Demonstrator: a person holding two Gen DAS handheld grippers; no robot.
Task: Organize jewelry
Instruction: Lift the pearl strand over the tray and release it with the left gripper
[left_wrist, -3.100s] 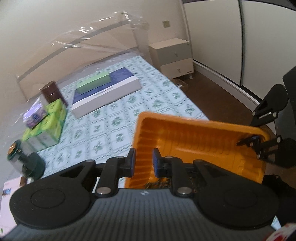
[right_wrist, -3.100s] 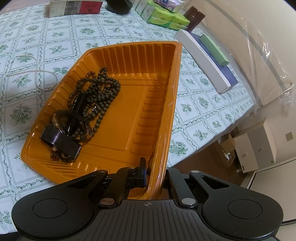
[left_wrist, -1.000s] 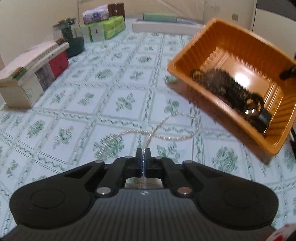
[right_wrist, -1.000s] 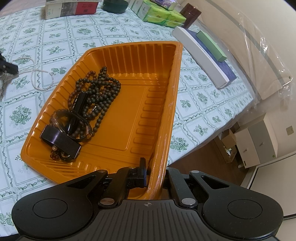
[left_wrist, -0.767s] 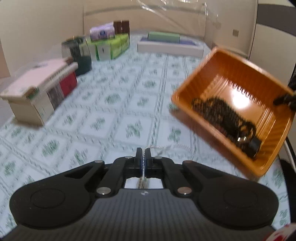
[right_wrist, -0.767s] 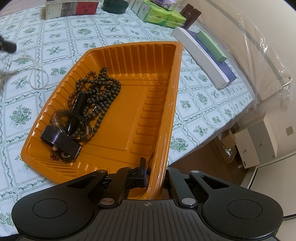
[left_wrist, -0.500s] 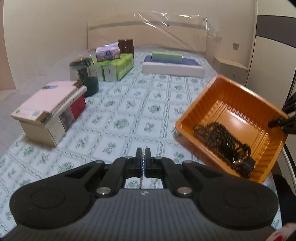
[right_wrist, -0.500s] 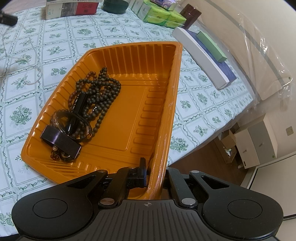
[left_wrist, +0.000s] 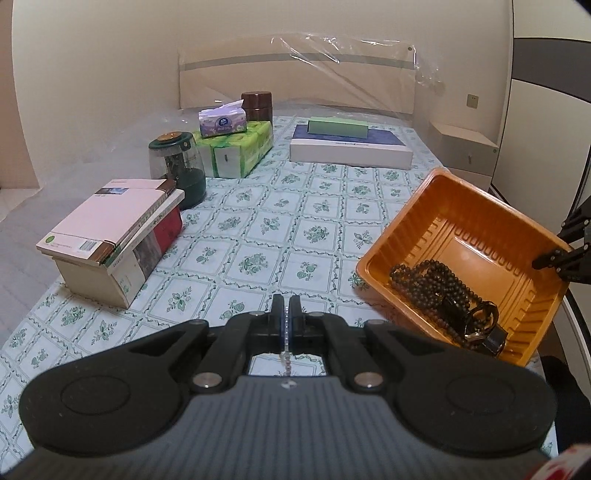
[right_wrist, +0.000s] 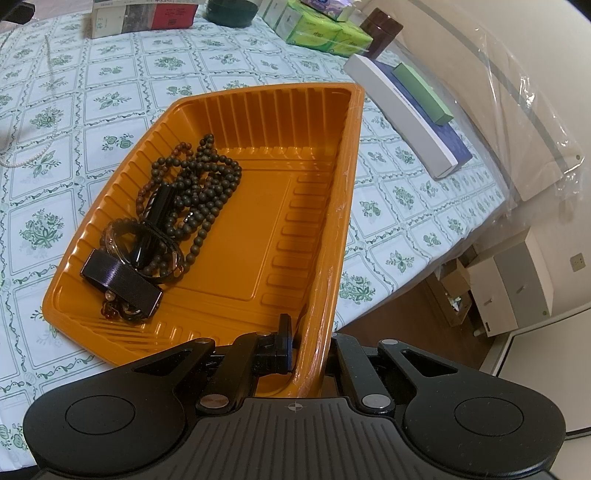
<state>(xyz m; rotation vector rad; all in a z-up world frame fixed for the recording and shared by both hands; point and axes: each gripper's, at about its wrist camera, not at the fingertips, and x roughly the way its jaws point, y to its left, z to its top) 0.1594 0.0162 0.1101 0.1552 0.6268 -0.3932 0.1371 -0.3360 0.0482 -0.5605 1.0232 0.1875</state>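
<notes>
One strand of small white pearl-like beads (left_wrist: 285, 345) is pinched between the closed left tongs (left_wrist: 284, 314), and since a second ago it has been lifted off the green-and-white floral bedcover (left_wrist: 258, 236) where it lay in loops. In the left wrist view only a short length is seen hanging below the jaws. In the right wrist view its lower part (right_wrist: 40, 147) is seen at the far left over the cover, and whether that end touches the cloth cannot be told.

The ribbed orange plastic tray (right_wrist: 266, 206) is gripped by its near wall in the closed right tongs (right_wrist: 310, 354) and has been kept where it was, tilted, with one end raised off the bed. The dark brown bead necklace (right_wrist: 199, 184), the bangles and the black band (right_wrist: 122, 273) are gathered towards its lower corner.

The pick-up is therefore judged done; the strand remains outside the tray, well to its left. A carry across and a release over the tray's bare floor are what is left for this piece.
</notes>
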